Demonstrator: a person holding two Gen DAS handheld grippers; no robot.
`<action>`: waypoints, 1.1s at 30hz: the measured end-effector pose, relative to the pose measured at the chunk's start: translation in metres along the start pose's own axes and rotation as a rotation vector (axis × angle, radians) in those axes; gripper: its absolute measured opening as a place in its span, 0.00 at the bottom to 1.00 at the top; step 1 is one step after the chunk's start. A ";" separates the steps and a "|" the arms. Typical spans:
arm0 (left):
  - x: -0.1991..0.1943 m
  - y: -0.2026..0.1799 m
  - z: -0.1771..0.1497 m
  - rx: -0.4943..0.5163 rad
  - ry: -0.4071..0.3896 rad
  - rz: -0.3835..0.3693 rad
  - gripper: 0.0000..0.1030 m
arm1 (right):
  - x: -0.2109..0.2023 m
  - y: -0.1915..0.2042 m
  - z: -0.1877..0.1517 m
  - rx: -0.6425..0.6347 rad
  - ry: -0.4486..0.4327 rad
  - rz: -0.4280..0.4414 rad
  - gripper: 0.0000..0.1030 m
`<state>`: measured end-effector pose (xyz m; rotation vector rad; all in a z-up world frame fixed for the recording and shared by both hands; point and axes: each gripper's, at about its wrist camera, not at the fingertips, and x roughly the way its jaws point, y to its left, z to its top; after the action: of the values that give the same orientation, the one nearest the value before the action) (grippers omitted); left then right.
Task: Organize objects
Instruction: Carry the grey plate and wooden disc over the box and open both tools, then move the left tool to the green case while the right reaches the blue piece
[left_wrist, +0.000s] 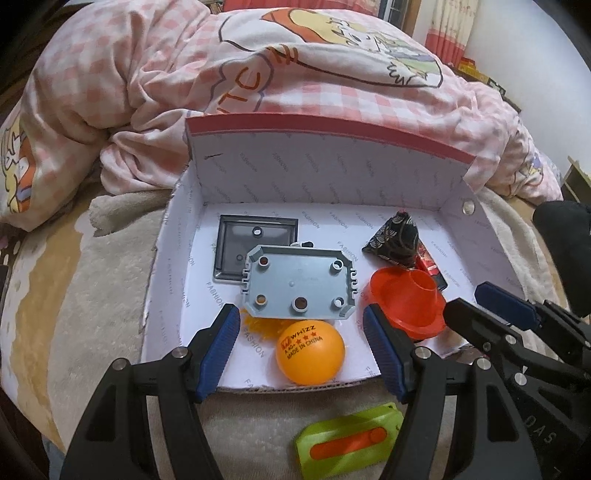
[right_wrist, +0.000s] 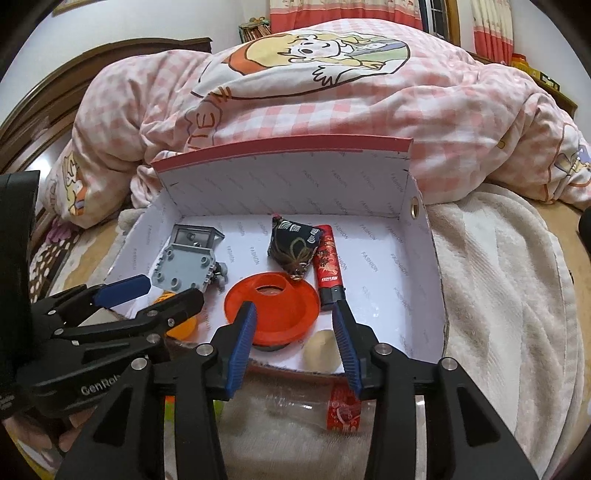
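A white cardboard box (left_wrist: 314, 173) with a red rim stands open on the bed. It holds an orange ping-pong ball (left_wrist: 310, 352), a grey plastic plate (left_wrist: 299, 288), a dark square tray (left_wrist: 255, 247), a black patterned pouch (left_wrist: 397, 240), a red lighter (right_wrist: 328, 266), a red funnel (right_wrist: 273, 306) and a beige ball (right_wrist: 321, 354). My left gripper (left_wrist: 301, 321) is open over the box's front edge, with the orange ball lying loose between its fingers. My right gripper (right_wrist: 294, 308) is open too, its fingers either side of the funnel's near rim without touching.
A green and orange plastic piece (left_wrist: 351, 443) and a clear bottle with a red label (right_wrist: 314, 410) lie on the cream blanket (right_wrist: 498, 295) in front of the box. A bunched pink checked quilt (left_wrist: 332, 92) rises behind it. The two grippers hang close side by side.
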<state>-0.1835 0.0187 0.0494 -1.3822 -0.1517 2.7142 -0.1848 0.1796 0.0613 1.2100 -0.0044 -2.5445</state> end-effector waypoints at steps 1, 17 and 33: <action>-0.003 0.001 -0.001 -0.003 -0.004 -0.004 0.68 | -0.002 0.001 -0.001 -0.005 0.004 0.006 0.42; -0.048 -0.005 -0.023 0.014 -0.036 -0.051 0.68 | -0.041 0.014 -0.032 -0.055 -0.024 0.043 0.44; -0.058 -0.004 -0.059 0.031 -0.021 -0.034 0.68 | -0.047 0.028 -0.069 -0.142 0.030 0.033 0.44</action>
<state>-0.1019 0.0185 0.0618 -1.3316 -0.1329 2.6921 -0.0966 0.1764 0.0564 1.1826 0.1587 -2.4523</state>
